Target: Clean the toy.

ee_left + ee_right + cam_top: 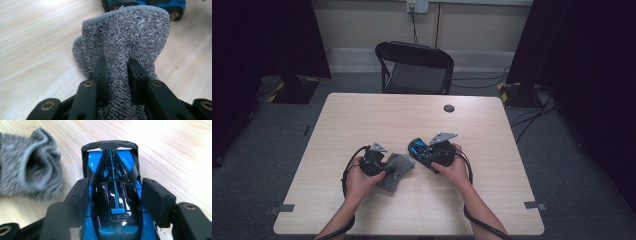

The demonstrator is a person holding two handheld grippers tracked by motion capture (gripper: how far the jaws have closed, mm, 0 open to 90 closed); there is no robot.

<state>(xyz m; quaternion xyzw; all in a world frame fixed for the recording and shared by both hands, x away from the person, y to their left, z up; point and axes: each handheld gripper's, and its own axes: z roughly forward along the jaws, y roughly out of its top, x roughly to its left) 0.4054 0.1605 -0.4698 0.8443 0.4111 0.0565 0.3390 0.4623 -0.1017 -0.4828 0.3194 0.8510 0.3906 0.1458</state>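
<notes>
Dim room edges frame a softly lit table; both gripper views show glare and blurred foregrounds.

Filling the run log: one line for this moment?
left gripper: shut on grey sock | right gripper: shut on toy car | table

So the table is a light wood-grain top, squarish with rounded corners, sitting on grey carpet. There's a small dark round grommet set into it near the far edge, a bit right of center. A grey knit sock lies bunched up on the near half, left of the middle, its open cuff turned toward the toy car, a glossy blue and black racer with a dark rear wing, just beside it to the right. Whether the car's wheels rest on the wood, I can't tell.
</notes>
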